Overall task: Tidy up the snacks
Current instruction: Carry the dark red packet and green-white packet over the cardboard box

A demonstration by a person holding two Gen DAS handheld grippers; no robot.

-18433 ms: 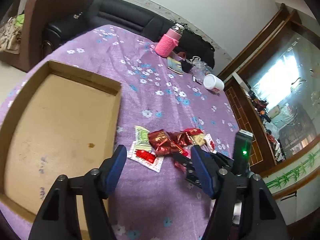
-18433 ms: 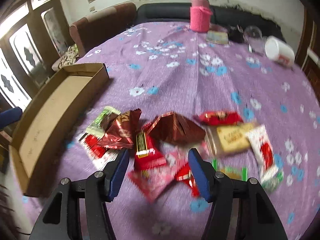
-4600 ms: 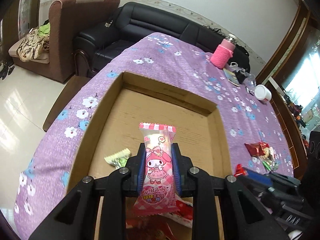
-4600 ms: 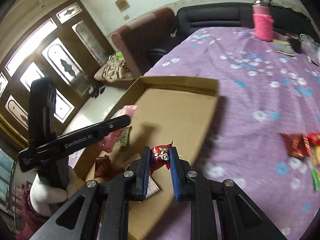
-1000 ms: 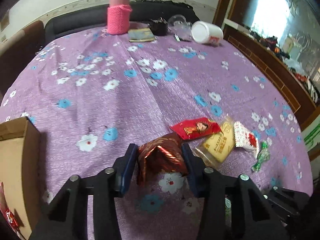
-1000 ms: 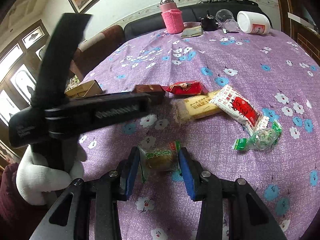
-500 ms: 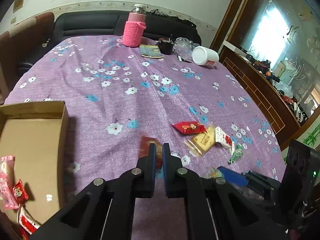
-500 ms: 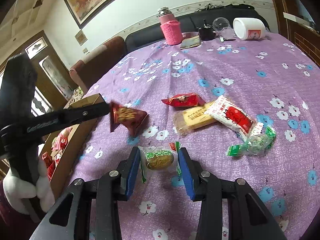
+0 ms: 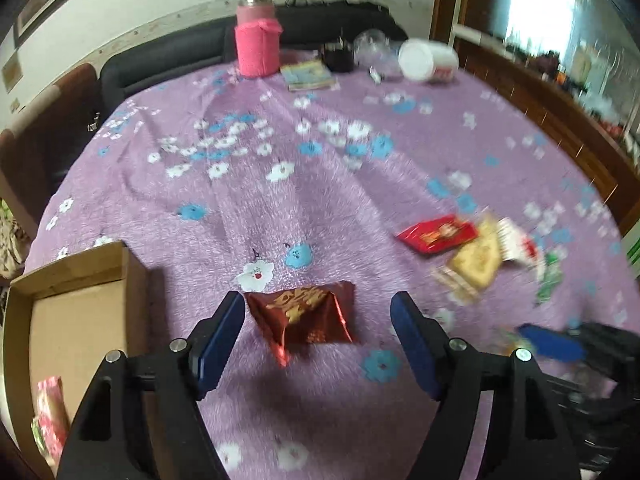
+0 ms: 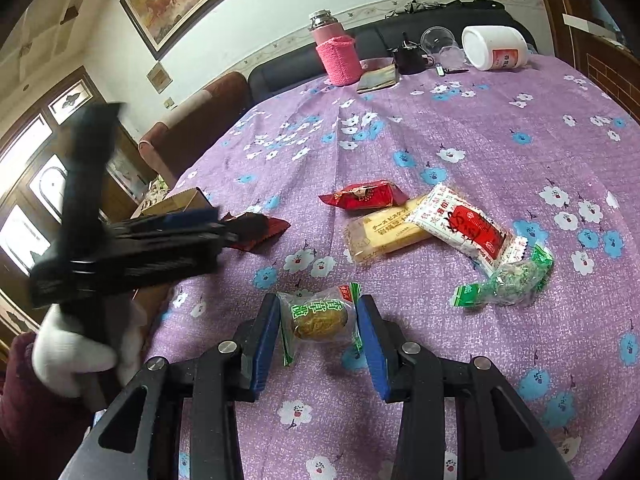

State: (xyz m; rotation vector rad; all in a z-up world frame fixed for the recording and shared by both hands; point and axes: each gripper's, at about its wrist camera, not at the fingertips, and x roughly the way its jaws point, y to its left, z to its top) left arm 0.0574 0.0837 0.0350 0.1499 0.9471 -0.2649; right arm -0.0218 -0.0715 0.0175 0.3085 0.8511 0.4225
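Observation:
My left gripper (image 9: 318, 332) is open, its jaws wide apart around a dark red foil snack (image 9: 306, 318) that lies on the purple cloth between them. It also shows in the right wrist view (image 10: 256, 228). My right gripper (image 10: 318, 332) is shut on a clear-wrapped pastry with green print (image 10: 318, 316), held just above the cloth. A red packet (image 10: 366, 196), a yellow biscuit bar (image 10: 384, 232), a white-and-red packet (image 10: 466, 228) and a green-wrapped candy (image 10: 508, 280) lie on the table. The cardboard box (image 9: 76, 312) sits at the left with pink snacks (image 9: 50, 412) in it.
A pink-sleeved flask (image 9: 258, 40), a booklet (image 9: 310, 76), a dark cup (image 9: 338, 56), a glass (image 9: 372, 44) and a white jar on its side (image 9: 428, 60) stand at the far edge. A black sofa (image 10: 400, 44) lies beyond. The left gripper body (image 10: 120, 248) shows in the right view.
My left gripper has opened and the dark red foil snack now lies on the cloth between its jaws. My right gripper still holds the pastry, nearly still.

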